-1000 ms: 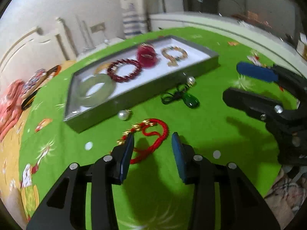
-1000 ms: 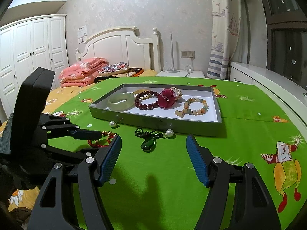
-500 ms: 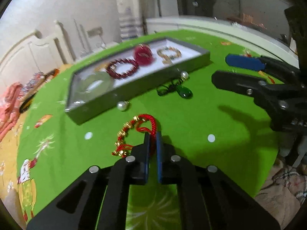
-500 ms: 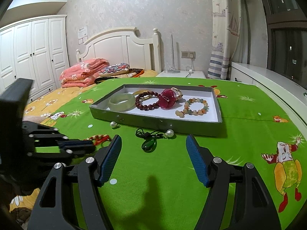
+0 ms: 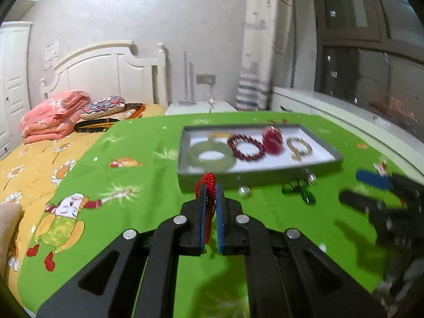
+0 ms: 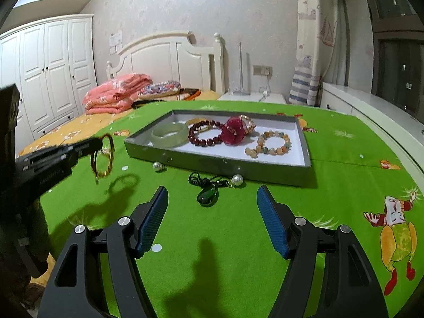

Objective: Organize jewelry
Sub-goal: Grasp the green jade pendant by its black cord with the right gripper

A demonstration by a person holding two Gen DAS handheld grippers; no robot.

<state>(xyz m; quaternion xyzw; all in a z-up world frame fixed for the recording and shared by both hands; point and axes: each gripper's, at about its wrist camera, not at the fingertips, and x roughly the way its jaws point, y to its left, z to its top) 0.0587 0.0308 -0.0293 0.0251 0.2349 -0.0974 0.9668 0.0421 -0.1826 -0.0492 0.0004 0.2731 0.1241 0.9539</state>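
My left gripper (image 5: 210,185) is shut on the red cord bracelet (image 5: 209,182), lifted off the green cloth just in front of the grey tray (image 5: 254,176). From the right wrist view the bracelet (image 6: 102,156) hangs in the air from the left gripper (image 6: 99,143), its gold beads showing. The tray (image 6: 220,164) holds a pale jade bangle (image 6: 169,133), a dark red bead bracelet (image 6: 205,133), a pink stone piece (image 6: 234,132) and a pale bead bracelet (image 6: 270,144). A green pendant on a black cord (image 6: 208,196) lies ahead of my open right gripper (image 6: 212,198).
Two pearl earrings (image 6: 157,166) (image 6: 237,179) lie on the cloth by the tray's front wall. The right gripper (image 5: 371,188) shows blurred at the right of the left wrist view. A bed with pink bedding (image 6: 116,95) is at the back left.
The left gripper closed on the red cord bracelet and lifted it off the cloth toward the tray. The right gripper has stayed open and still.
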